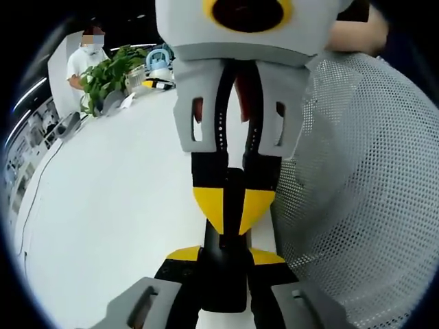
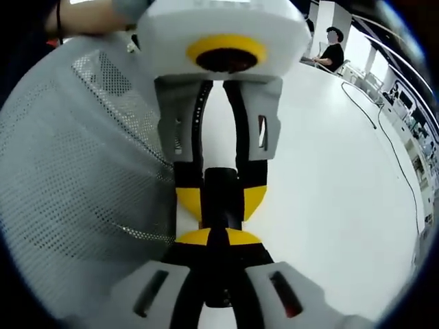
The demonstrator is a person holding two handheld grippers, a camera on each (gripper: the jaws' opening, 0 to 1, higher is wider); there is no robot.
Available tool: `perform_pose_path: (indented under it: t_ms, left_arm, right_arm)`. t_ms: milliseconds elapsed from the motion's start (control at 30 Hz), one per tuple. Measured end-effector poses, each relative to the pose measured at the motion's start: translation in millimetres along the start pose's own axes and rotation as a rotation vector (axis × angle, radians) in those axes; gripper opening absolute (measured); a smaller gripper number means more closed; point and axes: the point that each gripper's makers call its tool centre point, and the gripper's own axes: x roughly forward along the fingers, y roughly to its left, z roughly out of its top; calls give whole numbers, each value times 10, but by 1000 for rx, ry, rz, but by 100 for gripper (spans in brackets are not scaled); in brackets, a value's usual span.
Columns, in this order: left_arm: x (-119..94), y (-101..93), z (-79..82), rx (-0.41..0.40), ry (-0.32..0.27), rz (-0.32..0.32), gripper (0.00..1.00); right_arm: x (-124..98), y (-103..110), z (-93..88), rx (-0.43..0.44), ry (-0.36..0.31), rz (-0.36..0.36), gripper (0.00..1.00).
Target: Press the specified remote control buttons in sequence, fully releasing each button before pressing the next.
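Black remote (image 1: 223, 274): a dark slab gripped between both my grippers, above the white table (image 1: 103, 226).
Left gripper (image 1: 223, 257): my yellow-tipped jaws clenched on the remote's near end.
Right gripper (image 1: 233, 212): facing me, jaws clamped on the remote's far end.
Right gripper view: the remote (image 2: 221, 199) sits pinched at both ends.
Mesh chair back (image 1: 363, 192): white, just beside us.
Far off: a leafy plant (image 1: 110, 75) and a seated person (image 1: 86, 58).
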Motion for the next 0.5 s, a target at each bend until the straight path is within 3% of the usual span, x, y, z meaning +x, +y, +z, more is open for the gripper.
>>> perform_pose_path:
  t_ms: [233,500]
  left_arm:
    - [0,-1,-2,-2,-4,1,25]
    - [-4,-3,-5,1,1,0,25]
  right_arm:
    - [-38,-65,-72,14,17,-29,14]
    - [-37,-51,-67,4,7,-25,14]
